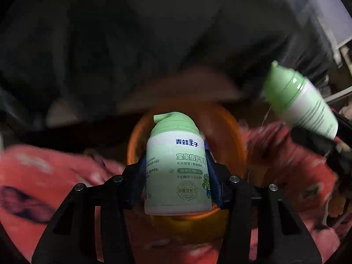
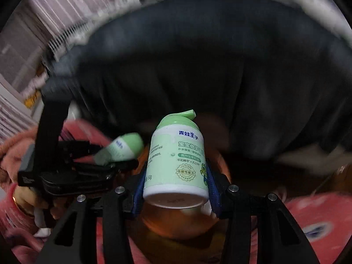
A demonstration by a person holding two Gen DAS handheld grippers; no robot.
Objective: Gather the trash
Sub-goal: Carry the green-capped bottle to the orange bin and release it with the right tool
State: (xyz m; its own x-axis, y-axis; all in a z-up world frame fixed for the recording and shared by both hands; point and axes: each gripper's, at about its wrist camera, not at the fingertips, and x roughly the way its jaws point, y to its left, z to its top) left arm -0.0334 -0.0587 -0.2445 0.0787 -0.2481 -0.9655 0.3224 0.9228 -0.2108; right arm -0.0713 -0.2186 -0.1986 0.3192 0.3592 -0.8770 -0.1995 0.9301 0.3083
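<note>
Landmark: an orange bin (image 1: 239, 145) is seen below both claws, its mouth facing up.
Left gripper (image 1: 177, 176): clenched on a green-capped bottle (image 1: 176, 167); the bottle is gripped at both sides by the blue pads (image 1: 214, 182), cap pointing away, and is held directly over the orange bin.
Right gripper (image 2: 176, 176): clenched on a second green-capped bottle (image 2: 176, 160), pinched between its pads, base toward the camera, also held above the orange bin (image 2: 176, 224).
Surroundings: red patterned fabric (image 1: 44, 176) is spread around the bin.
</note>
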